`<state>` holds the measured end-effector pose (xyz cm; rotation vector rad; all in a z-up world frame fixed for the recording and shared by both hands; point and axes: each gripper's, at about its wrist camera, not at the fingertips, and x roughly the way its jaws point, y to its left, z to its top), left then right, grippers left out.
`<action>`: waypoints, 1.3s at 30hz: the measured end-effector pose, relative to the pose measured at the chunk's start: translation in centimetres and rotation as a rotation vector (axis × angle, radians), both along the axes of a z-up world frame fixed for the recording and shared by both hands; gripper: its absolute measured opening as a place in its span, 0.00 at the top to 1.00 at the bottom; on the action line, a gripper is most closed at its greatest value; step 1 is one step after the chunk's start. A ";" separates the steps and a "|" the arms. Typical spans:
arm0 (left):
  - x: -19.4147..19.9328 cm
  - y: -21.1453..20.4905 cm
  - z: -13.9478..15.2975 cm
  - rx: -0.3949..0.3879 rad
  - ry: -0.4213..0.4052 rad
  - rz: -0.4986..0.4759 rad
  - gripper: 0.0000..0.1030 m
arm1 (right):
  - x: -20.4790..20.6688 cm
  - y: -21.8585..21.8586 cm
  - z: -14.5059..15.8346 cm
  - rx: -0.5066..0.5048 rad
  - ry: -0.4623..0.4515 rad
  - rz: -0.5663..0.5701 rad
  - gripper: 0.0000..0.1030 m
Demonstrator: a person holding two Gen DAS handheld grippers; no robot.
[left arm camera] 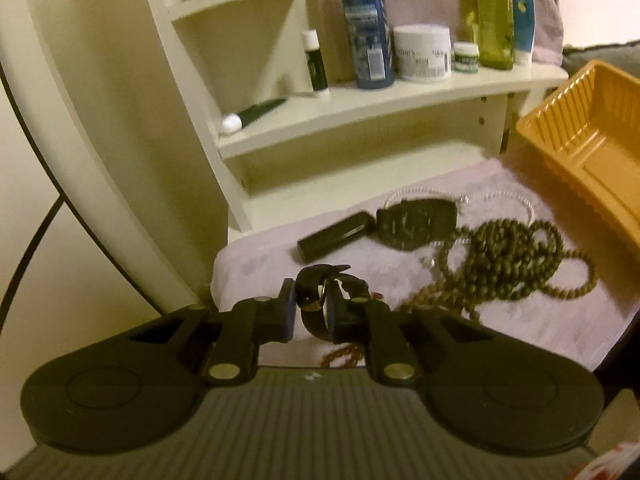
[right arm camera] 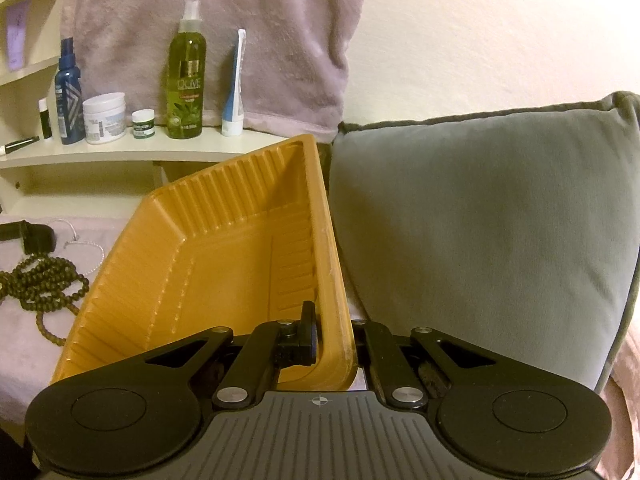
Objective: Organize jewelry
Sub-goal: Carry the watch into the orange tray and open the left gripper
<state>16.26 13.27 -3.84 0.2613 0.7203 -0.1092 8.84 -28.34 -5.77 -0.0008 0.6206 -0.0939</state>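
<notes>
My left gripper [left arm camera: 313, 307] is shut on a black-strapped watch with a gold case [left arm camera: 316, 300], held above the pale pink cloth [left arm camera: 460, 320]. On the cloth lie a black square watch [left arm camera: 416, 222], a black bar-shaped case [left arm camera: 334, 236], dark bead strands [left arm camera: 516, 260] and a white bead bracelet [left arm camera: 508, 200]. My right gripper [right arm camera: 332, 332] is shut on the right wall of an orange plastic tray [right arm camera: 224, 256], holding it tilted. The tray also shows at the right in the left wrist view [left arm camera: 592, 136]. The beads show at the left in the right wrist view [right arm camera: 44, 280].
A cream shelf unit [left arm camera: 360, 104] stands behind the cloth with bottles, jars and tubes, among them a blue bottle [left arm camera: 366, 24] and a green spray bottle [right arm camera: 187, 76]. A grey cushion [right arm camera: 492, 224] stands right of the tray. A pink towel [right arm camera: 224, 32] hangs behind.
</notes>
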 end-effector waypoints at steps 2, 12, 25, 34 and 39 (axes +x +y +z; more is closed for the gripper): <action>0.2 -0.2 0.7 -0.002 -0.010 0.001 0.87 | -0.1 0.0 0.0 0.003 -0.002 0.000 0.95; 0.0 -4.9 4.4 -0.048 -0.058 -0.099 0.87 | -0.3 0.1 0.1 0.008 -0.023 0.007 0.96; -0.3 -18.3 4.0 -0.209 -0.023 -0.366 0.87 | -0.3 0.1 0.2 0.014 -0.028 0.017 0.96; -0.2 -22.4 2.1 -0.237 0.050 -0.431 0.87 | -0.1 -0.2 0.2 0.029 -0.019 0.017 0.96; -0.2 -23.0 1.2 -0.235 0.076 -0.448 0.85 | -0.1 -0.3 0.1 0.035 -0.017 0.015 0.96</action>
